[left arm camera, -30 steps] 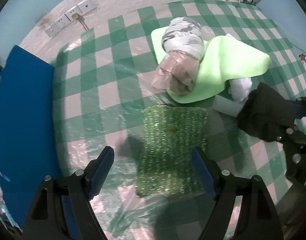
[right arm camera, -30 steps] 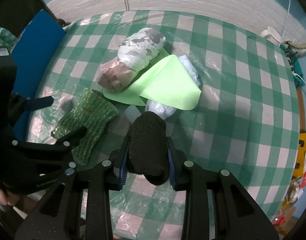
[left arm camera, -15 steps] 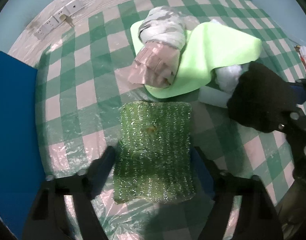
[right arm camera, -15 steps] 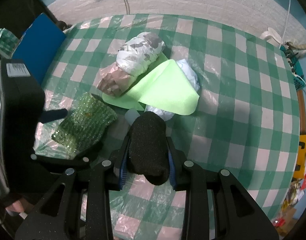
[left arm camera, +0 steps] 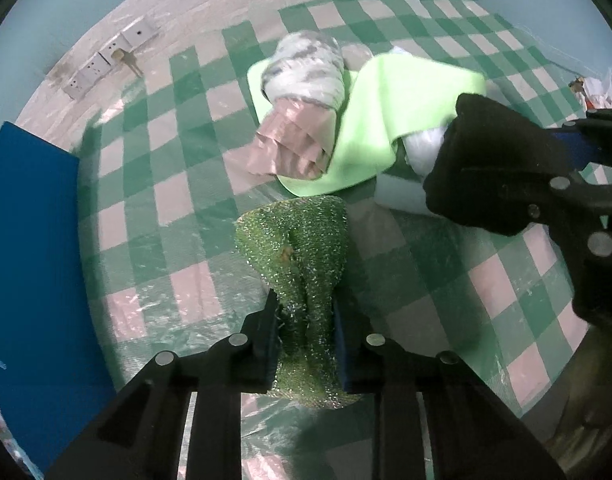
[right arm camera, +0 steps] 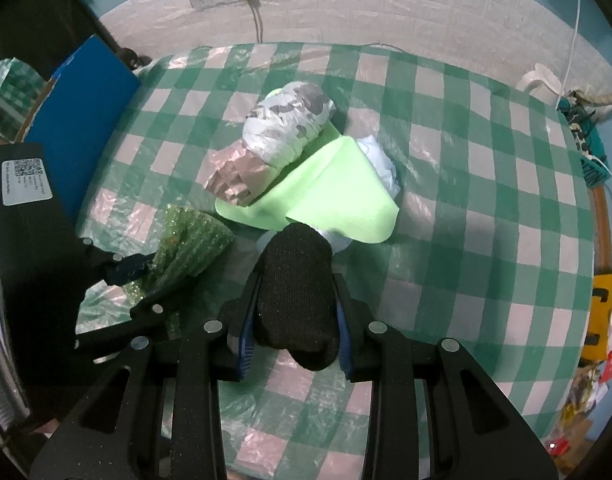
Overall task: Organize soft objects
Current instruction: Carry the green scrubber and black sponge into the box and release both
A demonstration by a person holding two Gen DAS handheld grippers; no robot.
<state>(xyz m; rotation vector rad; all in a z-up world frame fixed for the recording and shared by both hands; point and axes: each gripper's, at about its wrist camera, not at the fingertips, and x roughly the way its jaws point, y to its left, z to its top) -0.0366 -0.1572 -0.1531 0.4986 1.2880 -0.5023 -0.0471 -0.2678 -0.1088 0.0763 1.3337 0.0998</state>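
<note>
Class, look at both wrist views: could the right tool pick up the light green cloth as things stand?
Probably not yet. The right tool is shut on the black sock, so it has no free grip. The light green cloth lies just beyond it, uncovered on that side.

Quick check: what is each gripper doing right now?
Left gripper: jaws just closed, pinching the green glittery scrubber.
Right gripper: shut on the black sock.

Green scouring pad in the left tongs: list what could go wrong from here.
1. The left tongs have just been closing on the green scouring pad, bunching it; only its near end is pinched, so it may slip out when lifted.
2. Its free end hangs close to the lime cloth and could snag it.
3. The right tongs, holding the black sock, sit close by; the two tools could collide.
</note>
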